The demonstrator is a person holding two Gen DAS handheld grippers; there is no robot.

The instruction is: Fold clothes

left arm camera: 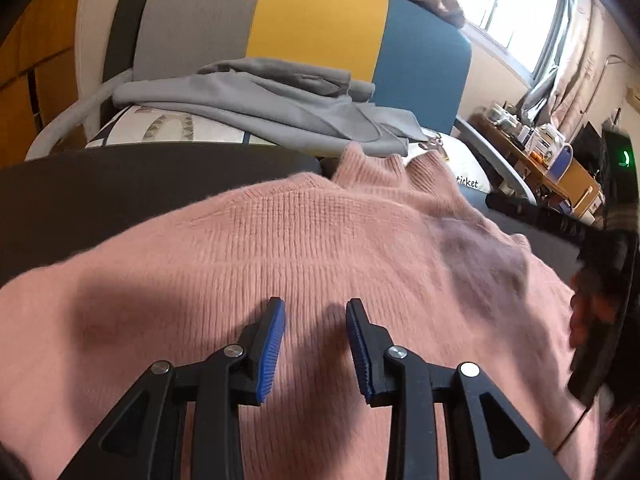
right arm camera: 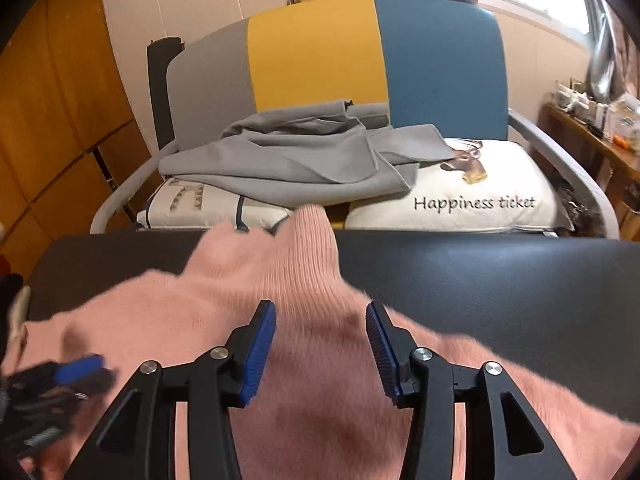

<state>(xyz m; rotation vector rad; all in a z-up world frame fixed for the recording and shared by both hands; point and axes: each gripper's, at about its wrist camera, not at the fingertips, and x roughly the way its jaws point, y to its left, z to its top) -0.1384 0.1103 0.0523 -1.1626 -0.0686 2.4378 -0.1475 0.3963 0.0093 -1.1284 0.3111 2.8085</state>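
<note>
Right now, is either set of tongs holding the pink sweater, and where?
Neither: left tongs and right tongs stand open above the pink sweater, gripping nothing.

A grey, yellow and blue sofa (right arm camera: 320, 60) holds a deer-print cushion (right arm camera: 472, 196); a cluttered wooden shelf (left arm camera: 548, 168) stands beside the window (left arm camera: 516, 4).

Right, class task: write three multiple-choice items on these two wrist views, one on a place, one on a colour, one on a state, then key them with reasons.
1. Where does the grey garment lie?
A. on the cushions on the chair
B. on the dark table
C. on the floor

2. What colour is the sweater on the dark table?
A. green
B. pink
C. white

3. How do the right gripper jaws stand?
A. clamped on the sweater
B. holding the grey garment
C. apart, nothing pinched

Key:
1 A, it drapes over the printed cushions.
2 B, the knit is pink in both views.
3 C, a clear gap shows between the blue pads.
</note>
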